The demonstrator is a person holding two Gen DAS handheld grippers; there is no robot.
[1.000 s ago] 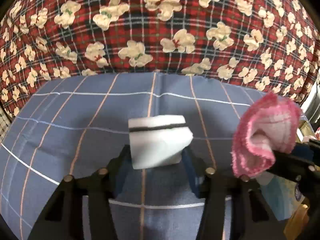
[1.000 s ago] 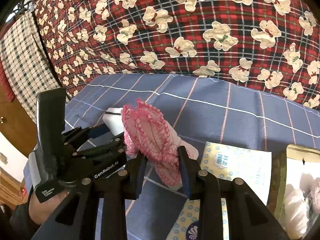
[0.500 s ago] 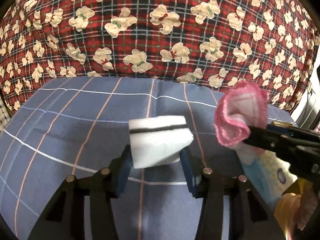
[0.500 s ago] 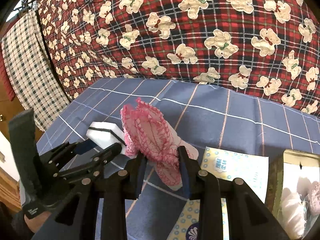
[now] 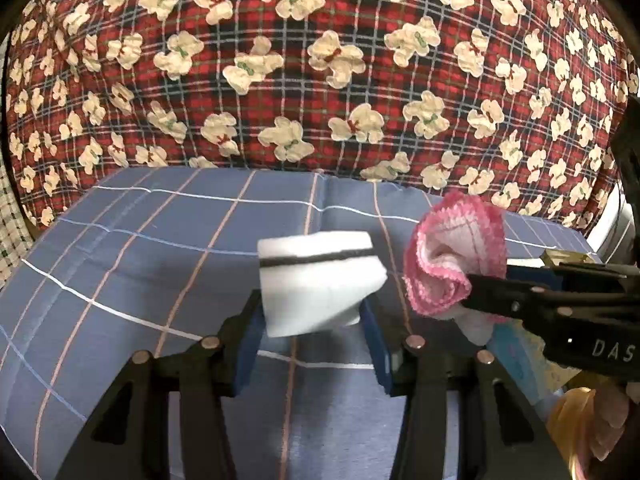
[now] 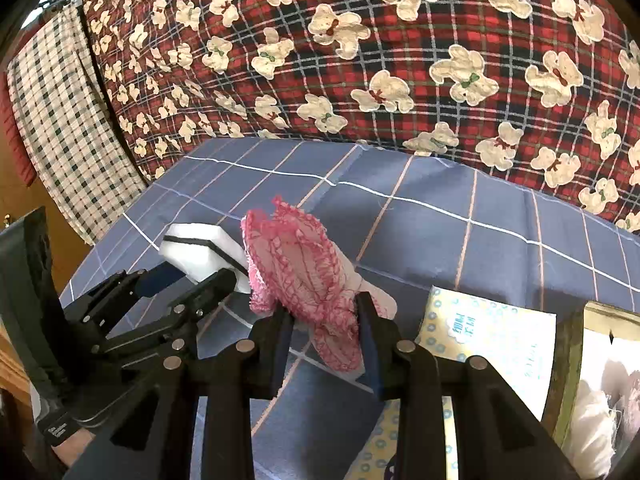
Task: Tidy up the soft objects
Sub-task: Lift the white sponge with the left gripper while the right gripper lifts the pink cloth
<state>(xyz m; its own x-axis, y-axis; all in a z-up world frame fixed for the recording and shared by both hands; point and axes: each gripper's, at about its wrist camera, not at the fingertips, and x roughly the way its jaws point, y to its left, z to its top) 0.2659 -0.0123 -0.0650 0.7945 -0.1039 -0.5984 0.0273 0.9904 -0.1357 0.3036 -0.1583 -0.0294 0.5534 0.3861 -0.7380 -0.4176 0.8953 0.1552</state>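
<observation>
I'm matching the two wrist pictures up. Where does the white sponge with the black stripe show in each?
Left wrist: the white sponge sits at centre, clamped in the left gripper.
Right wrist: the sponge is left of centre, beside the pink cloth held by the right gripper.
Shared landmark: the blue checked sheet.

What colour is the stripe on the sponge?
Black, across the white sponge; the left wrist view shows it best.

White sponge point(image 5: 320, 280) with black stripe held aloft beside bunched pink-edged cloth point(image 5: 456, 256).
</observation>
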